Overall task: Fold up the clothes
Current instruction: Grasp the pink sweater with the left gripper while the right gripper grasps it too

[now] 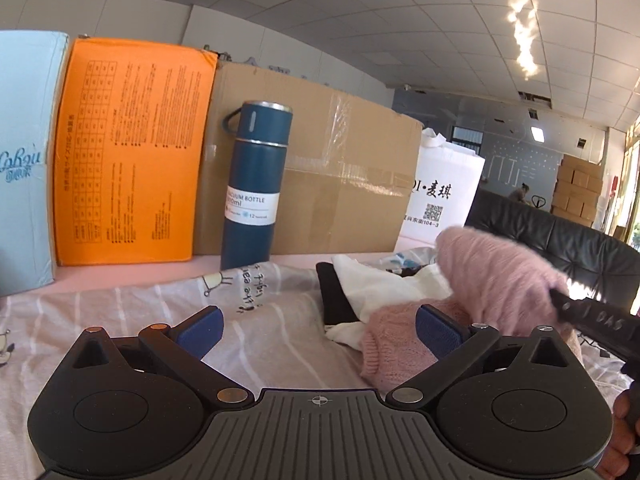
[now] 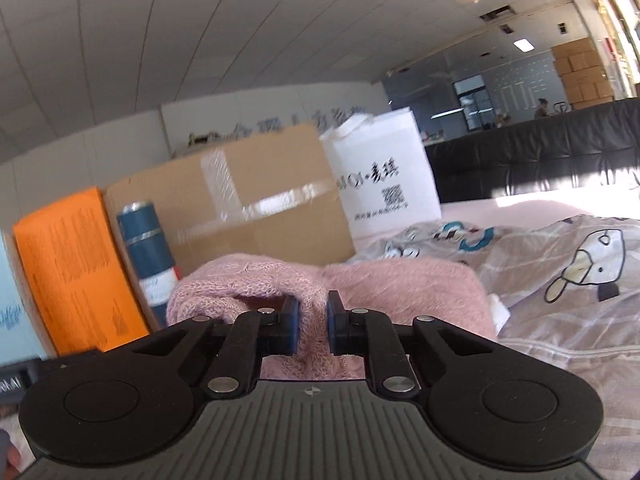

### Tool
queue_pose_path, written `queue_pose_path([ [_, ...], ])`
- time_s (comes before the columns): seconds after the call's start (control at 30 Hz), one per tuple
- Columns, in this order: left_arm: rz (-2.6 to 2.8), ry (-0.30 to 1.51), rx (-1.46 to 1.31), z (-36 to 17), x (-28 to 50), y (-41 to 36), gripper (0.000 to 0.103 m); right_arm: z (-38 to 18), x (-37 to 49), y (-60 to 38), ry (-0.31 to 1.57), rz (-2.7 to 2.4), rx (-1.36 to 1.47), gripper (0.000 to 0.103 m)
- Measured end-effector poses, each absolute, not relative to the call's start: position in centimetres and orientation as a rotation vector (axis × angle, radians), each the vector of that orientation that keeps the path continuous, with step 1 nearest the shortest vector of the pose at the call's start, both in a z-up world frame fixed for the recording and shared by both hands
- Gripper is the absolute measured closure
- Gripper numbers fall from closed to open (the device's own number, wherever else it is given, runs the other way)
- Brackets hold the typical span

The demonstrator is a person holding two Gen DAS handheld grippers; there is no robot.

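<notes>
A fuzzy pink sweater (image 1: 500, 276) is lifted at the right of the left wrist view, with part of it lying on the bed sheet. My right gripper (image 2: 313, 322) is shut on a fold of the pink sweater (image 2: 400, 292) and holds it up. Its black body shows at the right of the left wrist view (image 1: 592, 316). My left gripper (image 1: 318, 330) is open and empty above the sheet, its right pad beside the sweater's lower part. White and black clothes (image 1: 360, 288) lie behind it.
A blue vacuum bottle (image 1: 252, 188) stands at the back by an orange box (image 1: 128, 152), a cardboard box (image 1: 328, 176) and a white bag (image 1: 440, 188). A striped cartoon-print sheet (image 2: 560, 300) covers the bed. A black sofa (image 1: 560, 248) is at the right.
</notes>
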State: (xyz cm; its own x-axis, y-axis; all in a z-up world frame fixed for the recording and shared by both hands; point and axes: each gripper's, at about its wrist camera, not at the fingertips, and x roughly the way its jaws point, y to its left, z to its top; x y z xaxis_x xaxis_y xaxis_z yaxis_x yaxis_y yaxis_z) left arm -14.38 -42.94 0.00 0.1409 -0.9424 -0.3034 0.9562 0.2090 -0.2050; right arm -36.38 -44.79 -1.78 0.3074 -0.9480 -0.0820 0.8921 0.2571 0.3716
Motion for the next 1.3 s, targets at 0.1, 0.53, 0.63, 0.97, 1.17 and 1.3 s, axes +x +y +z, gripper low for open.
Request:
queue_pose_path([
  [0.1,-1.390,0.431,0.066,-0.8,-15.0,-44.6,0.001,-2.2,-37.9,-44.5,-0.265,-1.273,0.423,0.091],
  [0.53,-1.510,0.538,0.275,-2.9,-20.5,-50.7,0.067,-3.3,-41.1,-43.3,-0.479,-1.302,0.505,0.090],
  [0.63,-1.527,0.506,0.296,-2.7,-21.2,-50.2,0.092,-3.3,-41.0,-43.0,-0.488,-1.280,0.480,0.090],
  [0.97,-1.514,0.205,0.250,2.3,-21.8,-41.7,0.093,-1.5,-39.6,-38.4,-0.537,-1.088,0.280,0.090],
  [1.17,-1.446,0.111,0.170,5.2,-18.4,-34.5,0.093,0.9,-37.0,-34.4,-0.542,-0.902,0.299,0.091],
  [1.3,-1.362,0.054,0.139,6.3,-16.3,-29.2,0.093,2.3,-33.7,-32.0,-0.522,-0.776,0.309,0.093],
])
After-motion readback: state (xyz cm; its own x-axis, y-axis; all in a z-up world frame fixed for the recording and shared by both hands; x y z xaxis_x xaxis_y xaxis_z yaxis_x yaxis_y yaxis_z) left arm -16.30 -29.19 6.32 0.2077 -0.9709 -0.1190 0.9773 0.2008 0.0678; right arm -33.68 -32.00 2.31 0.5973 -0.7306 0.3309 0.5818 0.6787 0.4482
